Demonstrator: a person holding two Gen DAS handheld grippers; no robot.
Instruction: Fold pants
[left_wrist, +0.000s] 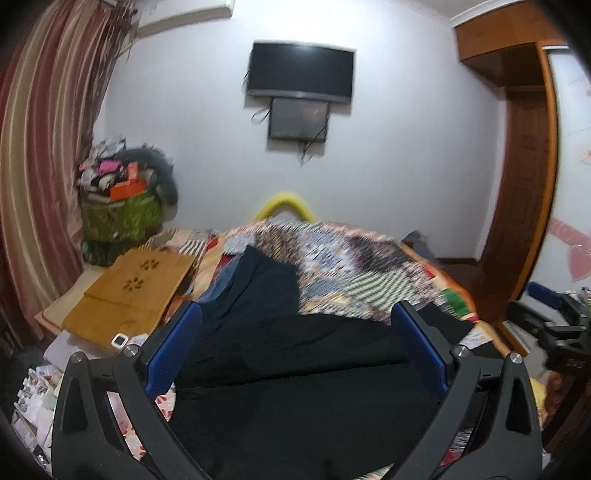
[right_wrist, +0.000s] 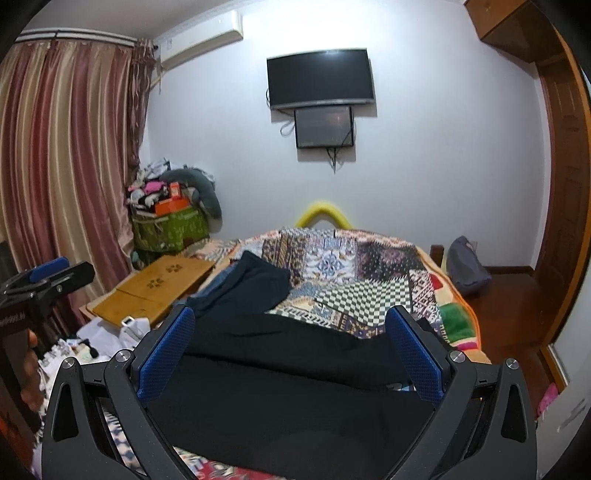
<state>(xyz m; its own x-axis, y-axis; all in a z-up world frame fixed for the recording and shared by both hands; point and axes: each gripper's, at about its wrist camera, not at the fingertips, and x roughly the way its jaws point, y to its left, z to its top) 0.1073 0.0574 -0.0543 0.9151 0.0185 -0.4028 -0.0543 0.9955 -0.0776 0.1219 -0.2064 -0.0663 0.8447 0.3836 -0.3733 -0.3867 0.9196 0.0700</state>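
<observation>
**Both grippers wide over black pants on the bed**

Left wrist view: the left gripper (left_wrist: 295, 347) hangs with its blue pads spread wide and nothing between them. Below and ahead, the black pants (left_wrist: 295, 376) lie across the near end of the patchwork bedspread (left_wrist: 354, 266), with a fold line running sideways across the cloth. A second, dark navy garment (left_wrist: 258, 288) lies farther up the bed. The picture is smeared, so small creases cannot be read. To fold well, I judge each gripper should come down at an outer edge of the cloth, pinch all layers together, then lift and carry level so the fabric does not drag or bunch.

Right wrist view: the right gripper (right_wrist: 291, 350) is equally wide and empty above the same black pants (right_wrist: 295, 387). The left gripper (right_wrist: 44, 277) shows at the left edge. The bedspread (right_wrist: 362, 288) is soft and busy in pattern. A wooden lap table (right_wrist: 155, 291) rests beside the bed, a television (right_wrist: 319, 79) hangs on the white wall, and striped curtains (right_wrist: 62, 147) cover the left side.
</observation>
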